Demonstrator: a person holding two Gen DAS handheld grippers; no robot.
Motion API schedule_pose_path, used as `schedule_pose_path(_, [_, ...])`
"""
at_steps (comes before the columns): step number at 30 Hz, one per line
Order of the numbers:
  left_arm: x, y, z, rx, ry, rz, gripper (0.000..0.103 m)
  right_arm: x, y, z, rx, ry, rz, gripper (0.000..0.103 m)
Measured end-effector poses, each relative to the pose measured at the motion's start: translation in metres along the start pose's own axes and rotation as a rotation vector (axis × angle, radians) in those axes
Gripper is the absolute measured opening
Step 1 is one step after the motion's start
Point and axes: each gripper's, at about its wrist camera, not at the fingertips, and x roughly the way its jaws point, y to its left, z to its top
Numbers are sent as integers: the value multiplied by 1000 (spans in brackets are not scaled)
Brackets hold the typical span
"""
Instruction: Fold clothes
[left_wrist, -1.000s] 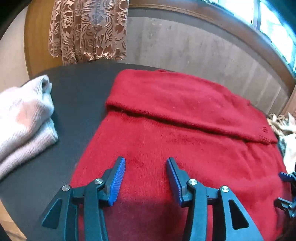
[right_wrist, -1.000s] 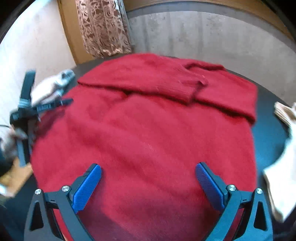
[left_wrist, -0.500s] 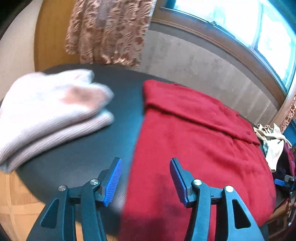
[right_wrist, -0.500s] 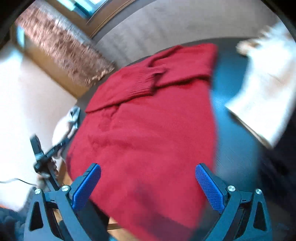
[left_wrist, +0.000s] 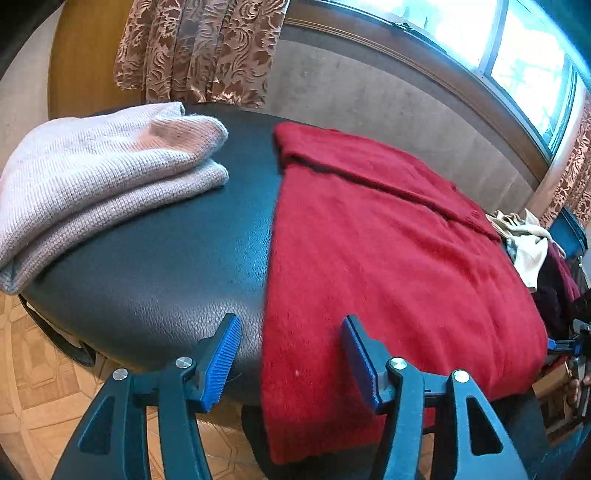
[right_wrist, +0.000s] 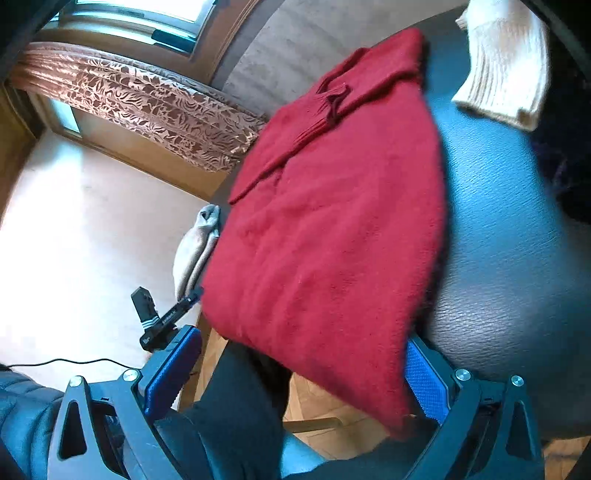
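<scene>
**Both grippers wide at the near edge, red sweater untouched**

Nearest to us, the left gripper (left_wrist: 291, 354) stands spread wide with nothing between its blue pads (left_wrist: 221, 360). It straddles the left side edge of the red sweater (left_wrist: 388, 258) where the hem hangs over the near edge of the tabletop (left_wrist: 166, 266); neither pad touches the knit.

Our right gripper (right_wrist: 303, 373) is likewise wide apart and holds nothing. It sits at the sweater's near right corner, which droops past the tabletop edge; its right pad (right_wrist: 424, 380) is partly hidden behind the hanging cloth, and we cannot tell whether it touches.

The sweater lies flat across the middle of the dark tabletop, a sleeve folded over along its far end, ribbed cuff (right_wrist: 314, 125) showing.

Toward the far left corner, apart from the sweater, rests a folded pale pink knit (left_wrist: 92, 177). At the far right edge lies a cream ribbed garment (right_wrist: 506, 62), with a loose heap of light and dark clothes (left_wrist: 532, 251) beside it.

Beyond stand a grey wall, a patterned curtain (left_wrist: 195, 48) and a window (left_wrist: 480, 37).
</scene>
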Motion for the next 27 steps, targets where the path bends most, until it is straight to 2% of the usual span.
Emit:
schedule_pose_path(4, [-1, -2, -3, 12, 12, -28, 58, 3, 1, -6, 2, -13, 25, 103])
schedule_pose_path(9, [1, -5, -7, 1, 45, -64, 58, 13, 13, -6, -76, 6, -36, 102])
schedule_pose_path(11, [1, -7, -10, -9, 64, -77, 58, 14, 13, -5, -78, 3, -64, 93])
schedule_pose_path(13, [1, -8, -13, -19, 83, -90, 58, 10, 8, -6, -71, -6, -98, 69])
schedule_pose_path(14, [0, -8, -15, -24, 93, -96, 58, 9, 6, -6, -68, -11, -116, 62])
schedule_pose_path(15, [0, -9, -16, -29, 102, -102, 58, 5, 1, -7, -55, -17, -125, 48])
schedule_pose_path(16, [2, -9, -16, -36, 114, -110, 58, 3, -4, -7, -43, -24, -124, 39])
schedule_pose_path(20, [6, -10, -13, -93, 147, -127, 57, 4, -13, -8, -18, -40, -98, 37])
schedule_pose_path(21, [6, -8, -13, -120, 155, -142, 55, 5, -13, -8, -13, -37, -92, 38])
schedule_pose_path(22, [7, -9, -12, -121, 167, -150, 42, 7, -13, -7, -5, -35, -86, 38])
schedule_pose_path(23, [7, -12, -11, -110, 180, -154, 17, 8, -13, -7, 2, -32, -79, 38])
schedule_pose_path(24, [9, -15, -11, -91, 194, -146, 14, 8, -12, -7, -6, -28, -85, 37])
schedule_pose_path(27, [12, -16, -11, -83, 208, -153, 13, 11, -5, -9, -37, -22, -114, 36])
